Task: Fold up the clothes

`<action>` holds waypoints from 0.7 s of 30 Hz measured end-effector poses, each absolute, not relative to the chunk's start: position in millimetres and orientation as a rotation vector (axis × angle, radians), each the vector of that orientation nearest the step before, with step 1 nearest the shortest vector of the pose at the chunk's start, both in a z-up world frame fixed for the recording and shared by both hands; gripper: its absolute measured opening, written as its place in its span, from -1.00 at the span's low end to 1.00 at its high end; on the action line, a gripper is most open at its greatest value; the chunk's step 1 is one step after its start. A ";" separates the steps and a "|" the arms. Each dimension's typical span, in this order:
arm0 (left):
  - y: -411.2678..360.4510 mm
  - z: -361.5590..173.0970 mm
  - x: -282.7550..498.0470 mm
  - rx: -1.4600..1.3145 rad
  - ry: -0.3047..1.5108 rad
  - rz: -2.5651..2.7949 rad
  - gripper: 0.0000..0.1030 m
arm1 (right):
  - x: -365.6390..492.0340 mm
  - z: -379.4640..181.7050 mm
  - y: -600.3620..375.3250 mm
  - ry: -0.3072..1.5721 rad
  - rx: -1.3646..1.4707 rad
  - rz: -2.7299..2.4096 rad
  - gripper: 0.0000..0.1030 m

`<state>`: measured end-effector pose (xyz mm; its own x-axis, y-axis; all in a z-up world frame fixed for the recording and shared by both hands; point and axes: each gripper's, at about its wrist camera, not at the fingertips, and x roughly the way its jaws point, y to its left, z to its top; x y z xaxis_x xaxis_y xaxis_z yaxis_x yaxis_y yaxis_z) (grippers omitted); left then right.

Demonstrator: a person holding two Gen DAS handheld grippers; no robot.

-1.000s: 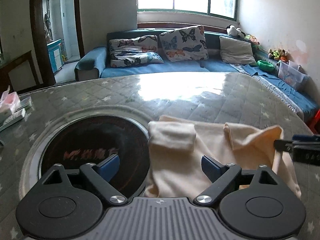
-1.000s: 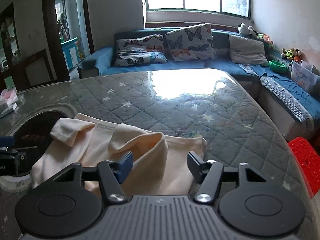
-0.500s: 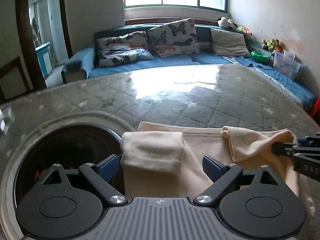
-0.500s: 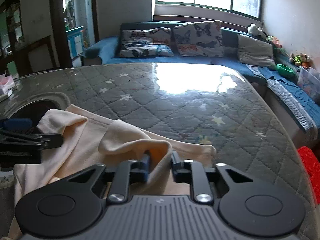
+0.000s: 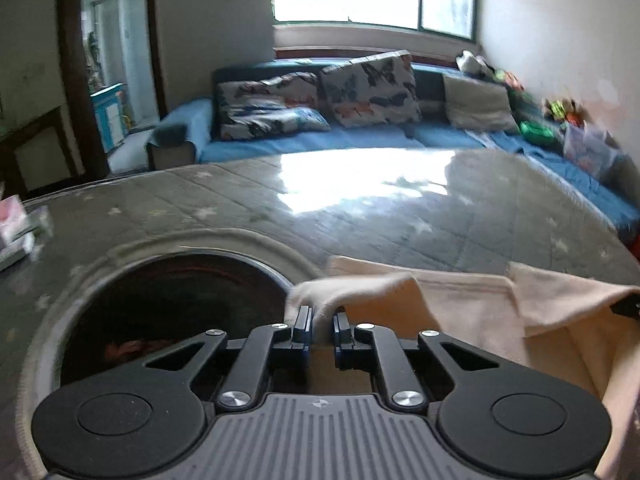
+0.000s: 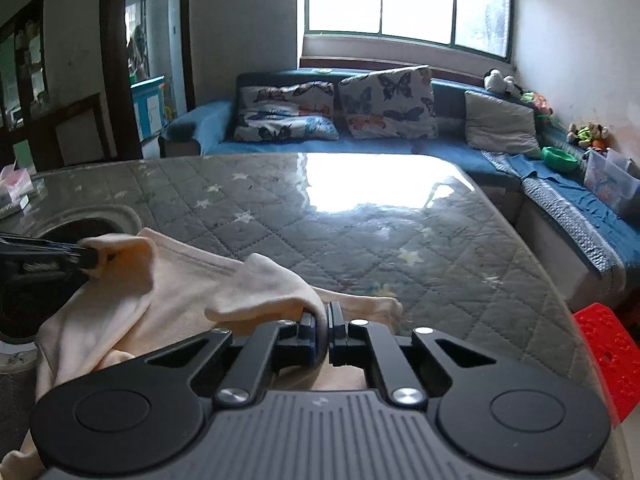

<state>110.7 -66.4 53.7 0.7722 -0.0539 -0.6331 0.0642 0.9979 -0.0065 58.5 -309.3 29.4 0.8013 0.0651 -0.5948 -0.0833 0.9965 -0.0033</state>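
Note:
A cream-coloured garment (image 5: pixel 472 312) lies on the grey quilted table cover, its near part lifted off the surface. My left gripper (image 5: pixel 320 322) is shut on the garment's left near corner fold. My right gripper (image 6: pixel 322 320) is shut on the garment's (image 6: pixel 160 292) right near fold. The left gripper also shows at the left edge of the right wrist view (image 6: pixel 60 258), pinching the cloth. The right gripper's tip shows at the right edge of the left wrist view (image 5: pixel 628 306).
A round dark recess (image 5: pixel 172 304) with a raised rim sits in the table at the left. A pink tissue box (image 6: pixel 16 184) lies at the table's far left. A blue sofa (image 6: pixel 360 148) with cushions stands behind. A red stool (image 6: pixel 608 352) stands at the right.
Both grippers have closed from open onto the garment's near folds, the right one first, then the left. The gripped folds now stand lifted off the table.

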 end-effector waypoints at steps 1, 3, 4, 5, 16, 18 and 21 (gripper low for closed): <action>-57.6 59.2 104.2 0.003 0.672 -0.054 -0.79 | 54.2 31.3 -311.4 0.627 -0.024 0.074 -0.92; -39.7 70.0 90.1 -0.019 0.645 -0.031 -0.79 | 44.1 36.3 -316.2 0.608 -0.012 0.062 -0.92; -30.5 75.3 82.7 -0.031 0.632 -0.019 -0.79 | 36.8 37.8 -320.4 0.600 -0.002 0.052 -0.92; -19.9 80.8 74.7 -0.044 0.619 -0.007 -0.79 | 28.7 38.8 -325.7 0.594 0.009 0.039 -0.92; 105.6 102.4 -29.9 -0.116 0.538 0.223 -0.79 | -61.5 50.3 -384.0 0.523 0.133 -0.098 -0.92; 125.7 92.6 -42.9 -0.141 0.573 0.265 -0.79 | -77.9 52.4 -394.6 0.509 0.155 -0.123 -0.92; 148.3 70.1 -57.4 -0.176 0.651 0.308 -0.79 | -93.3 41.7 -412.5 0.548 0.190 -0.171 -0.88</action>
